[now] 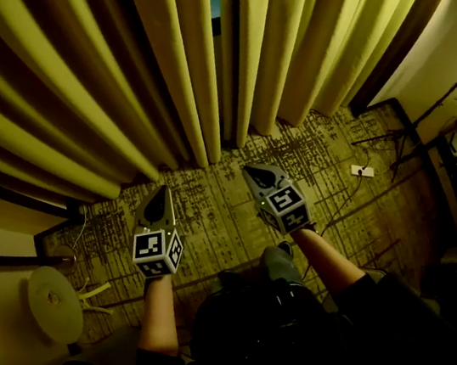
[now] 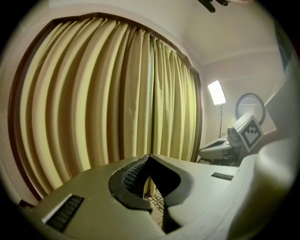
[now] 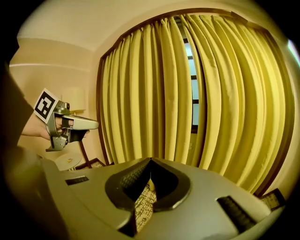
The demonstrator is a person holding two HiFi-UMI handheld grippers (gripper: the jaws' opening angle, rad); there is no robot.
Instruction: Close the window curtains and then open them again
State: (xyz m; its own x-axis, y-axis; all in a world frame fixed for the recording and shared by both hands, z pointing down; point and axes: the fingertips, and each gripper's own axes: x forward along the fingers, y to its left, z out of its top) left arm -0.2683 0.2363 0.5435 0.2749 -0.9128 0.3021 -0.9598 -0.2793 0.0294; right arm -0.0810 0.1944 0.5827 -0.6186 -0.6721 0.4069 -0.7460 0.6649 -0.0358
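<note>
patterned carpet (image 1: pixel 218 222) underfoot | yellow curtains (image 1: pixel 184 64) nearly drawn ahead, thin gap in the middle | my left gripper (image 1: pixel 161 191) and right gripper (image 1: pixel 252 170) both pinched closed, empty, hanging short of the fabric

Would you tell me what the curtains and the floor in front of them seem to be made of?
The curtains look like yellow woven cloth, matt and probably fairly heavy: they hang in deep, soft, even folds. The floor seems to be low-pile carpet, matt, with a dark broken pattern and no shine, though a printed hard floor cannot be ruled out.
</note>
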